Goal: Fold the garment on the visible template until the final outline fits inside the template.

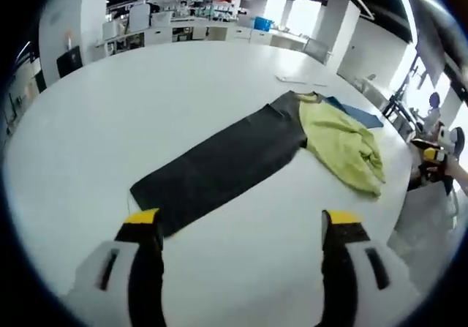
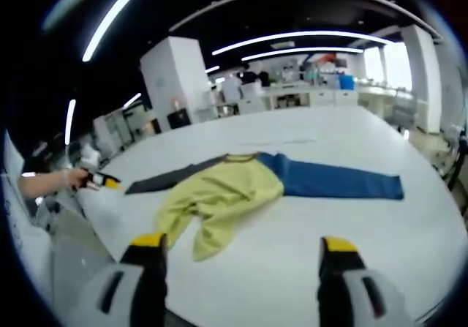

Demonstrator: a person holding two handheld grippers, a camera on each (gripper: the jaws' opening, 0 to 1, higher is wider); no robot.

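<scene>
A crumpled yellow-green garment (image 1: pixel 340 145) lies on the white table (image 1: pixel 146 115), across the join of a long black mat (image 1: pixel 219 162) and a blue mat (image 1: pixel 360 113). My left gripper (image 1: pixel 241 221) hovers open, short of the black mat's near end, with nothing between its jaws. In the right gripper view the garment (image 2: pixel 219 194) lies in the middle, with the blue mat (image 2: pixel 340 181) stretching right and the black mat (image 2: pixel 162 180) left. My right gripper (image 2: pixel 243 243) stands open above the table, just short of the garment's sleeve. The left gripper (image 2: pixel 99 179) shows at the far left in a hand (image 2: pixel 45 183).
The table's edge (image 2: pixel 88 217) runs close on the left of the right gripper view, with floor beyond. Papers (image 1: pixel 296 80) lie on the table's far side. Benches and cabinets (image 1: pixel 183 27) line the back of the room. The right gripper (image 1: pixel 433 155) shows at the table's right edge.
</scene>
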